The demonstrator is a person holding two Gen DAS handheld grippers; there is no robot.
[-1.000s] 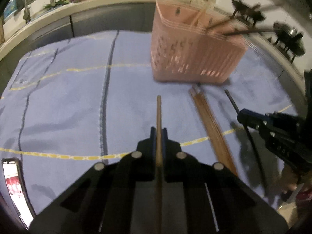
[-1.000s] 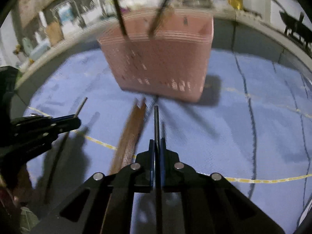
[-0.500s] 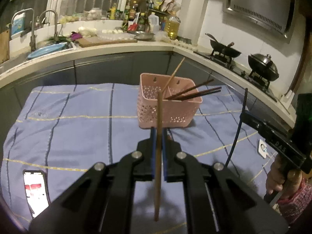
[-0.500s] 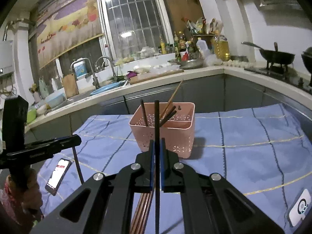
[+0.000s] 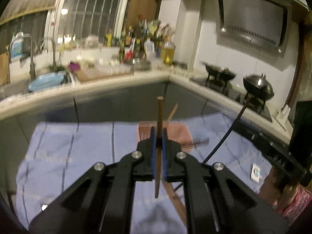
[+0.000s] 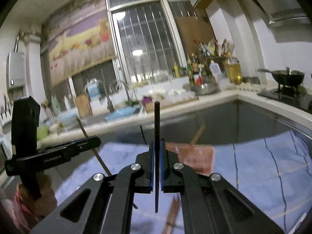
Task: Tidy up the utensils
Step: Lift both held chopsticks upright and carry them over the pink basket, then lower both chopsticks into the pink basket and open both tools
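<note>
Fingers pinch brown chopstick upright.

Right claw clamped on upright black chopstick, pink basket beyond.

We see a brown chopstick standing near upright, pinched midway along its length, both ends free. A black chopstick stands upright the same way, its tip pointing down. Beyond them a pink basket sits on the blue cloth with sticks leaning out of it. More brown chopsticks lie flat on the cloth, blurred.
</note>
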